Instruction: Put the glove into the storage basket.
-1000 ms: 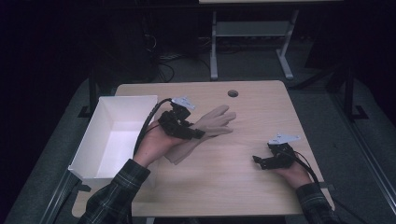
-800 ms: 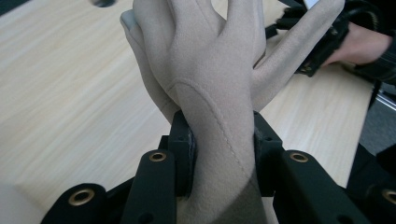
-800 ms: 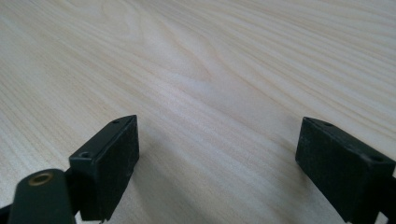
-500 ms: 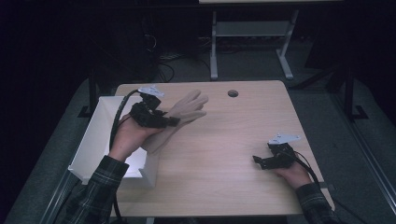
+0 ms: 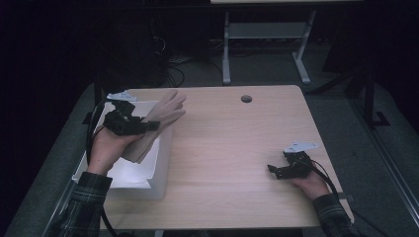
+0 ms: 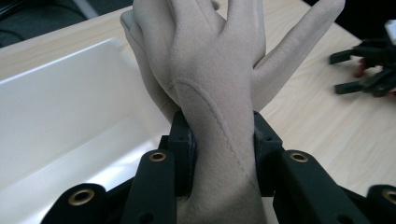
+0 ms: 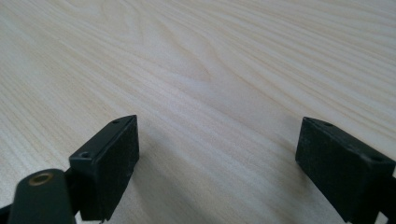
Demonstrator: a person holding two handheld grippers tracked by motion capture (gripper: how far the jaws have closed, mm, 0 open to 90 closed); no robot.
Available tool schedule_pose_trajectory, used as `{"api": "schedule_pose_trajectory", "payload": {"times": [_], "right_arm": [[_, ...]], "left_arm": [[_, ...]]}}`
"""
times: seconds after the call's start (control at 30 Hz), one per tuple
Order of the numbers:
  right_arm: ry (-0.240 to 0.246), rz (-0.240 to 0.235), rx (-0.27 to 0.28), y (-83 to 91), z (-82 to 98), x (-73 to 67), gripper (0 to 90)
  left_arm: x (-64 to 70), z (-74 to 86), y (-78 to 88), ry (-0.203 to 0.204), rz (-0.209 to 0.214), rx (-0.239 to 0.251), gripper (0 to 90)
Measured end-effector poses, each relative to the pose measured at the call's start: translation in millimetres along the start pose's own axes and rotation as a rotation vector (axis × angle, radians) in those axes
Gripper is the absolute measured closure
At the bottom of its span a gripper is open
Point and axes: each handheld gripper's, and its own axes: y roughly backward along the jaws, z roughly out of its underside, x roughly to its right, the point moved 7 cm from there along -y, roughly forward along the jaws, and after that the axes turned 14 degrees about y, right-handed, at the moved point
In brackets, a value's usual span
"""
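Note:
A beige glove [image 5: 160,118] hangs in the air over the right edge of a white box [image 5: 129,174] at the table's left. My left gripper [image 5: 148,126] is shut on the glove across its wrist part. In the left gripper view both pads pinch the glove [image 6: 212,93], whose fingers point away toward the table. My right gripper [image 5: 272,171] rests low over the wooden table [image 5: 232,148] at the right, open, with bare wood between its pads [image 7: 112,163].
A small dark hole [image 5: 246,98] sits near the table's far edge. Beyond the table stand a metal frame [image 5: 264,44] and cables on the dark floor. The box's inside [image 6: 60,121] is white and bare where it shows.
My left gripper has carried the glove leftward from the table's middle to above the white box. The right gripper has stayed where it was.

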Motion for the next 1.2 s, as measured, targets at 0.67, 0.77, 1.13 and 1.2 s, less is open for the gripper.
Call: {"api": "schedule_pose_trajectory", "payload": {"times": [0.67,0.77,1.13,1.2], "right_arm": [[0.001,0.001,-0.001,0.0,0.1,0.2,12.8],[0.000,0.000,-0.001,0.0,0.1,0.1,12.8],[0.000,0.001,-0.001,0.0,0.1,0.3,12.8],[-0.001,0.001,-0.001,0.0,0.1,0.2,12.8]], "left_arm": [[-78.5,51.4,-9.6,0.161,-0.133,-0.004,67.5],[-83.7,59.0,-18.6,0.167,-0.129,-0.017,67.4],[-97.9,84.5,-50.7,0.177,-0.153,-0.068,67.3],[-98.4,87.7,-55.4,0.183,-0.157,-0.072,67.3]]}}
